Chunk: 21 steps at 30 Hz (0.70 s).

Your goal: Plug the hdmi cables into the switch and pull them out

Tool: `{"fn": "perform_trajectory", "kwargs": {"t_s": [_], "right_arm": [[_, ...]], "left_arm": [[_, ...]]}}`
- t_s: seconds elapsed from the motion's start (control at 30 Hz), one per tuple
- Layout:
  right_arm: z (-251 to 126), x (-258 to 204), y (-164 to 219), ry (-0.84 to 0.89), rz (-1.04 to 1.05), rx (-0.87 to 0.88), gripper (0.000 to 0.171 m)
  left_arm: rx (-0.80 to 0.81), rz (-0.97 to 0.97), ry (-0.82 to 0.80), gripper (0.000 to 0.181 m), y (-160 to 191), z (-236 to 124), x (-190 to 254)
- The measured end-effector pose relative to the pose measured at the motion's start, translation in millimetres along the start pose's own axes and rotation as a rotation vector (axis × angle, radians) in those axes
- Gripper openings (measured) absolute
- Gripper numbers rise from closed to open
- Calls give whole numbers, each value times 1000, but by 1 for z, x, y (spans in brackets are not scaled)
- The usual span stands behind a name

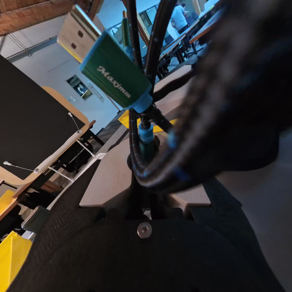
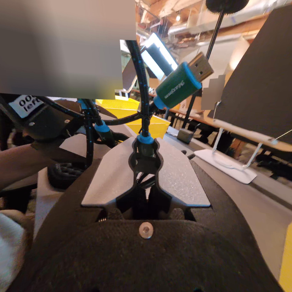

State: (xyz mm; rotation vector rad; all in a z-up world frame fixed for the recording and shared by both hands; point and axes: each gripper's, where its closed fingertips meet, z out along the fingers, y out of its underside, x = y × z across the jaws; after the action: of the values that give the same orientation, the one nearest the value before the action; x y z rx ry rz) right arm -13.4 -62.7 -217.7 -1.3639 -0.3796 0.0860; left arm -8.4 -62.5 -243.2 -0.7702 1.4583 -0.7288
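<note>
The free HDMI plug (image 2: pixel 178 85) hangs in the upper right of the right wrist view, its gold tip pointing up and to the right, away from both tools. Below it, at frame centre, the right gripper (image 2: pixel 146 151) is closed on another green plug (image 2: pixel 144 147) with the braided cable (image 2: pixel 142 75) rising from it. The left gripper (image 1: pixel 142 158) pinches a cable bundle (image 1: pixel 146 143). No switch is visible, so I cannot tell which hand is nearer to it

A: Where do the cameras sit?
B: Each looks forward along its gripper's fingers, tilted upward, very close.
A: What's shared?
B: The green HDMI plug (image 1: pixel 115 69) (image 2: pixel 177 86) and braided cables (image 1: pixel 135 151) (image 2: pixel 144 94).
</note>
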Motion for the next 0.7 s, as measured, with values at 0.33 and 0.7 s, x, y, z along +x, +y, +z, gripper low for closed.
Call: {"fn": "perform_trajectory", "kwargs": {"t_s": [0.33, 0.7], "right_arm": [[-2, -17, -1, 30, -238, 23, 20], [-6, -18, 5, -1, -288, 37, 19]], "left_arm": [[-60, 22, -13, 20, 6, -10, 6], [-101, 9, -9, 20, 13, -5, 11]]}}
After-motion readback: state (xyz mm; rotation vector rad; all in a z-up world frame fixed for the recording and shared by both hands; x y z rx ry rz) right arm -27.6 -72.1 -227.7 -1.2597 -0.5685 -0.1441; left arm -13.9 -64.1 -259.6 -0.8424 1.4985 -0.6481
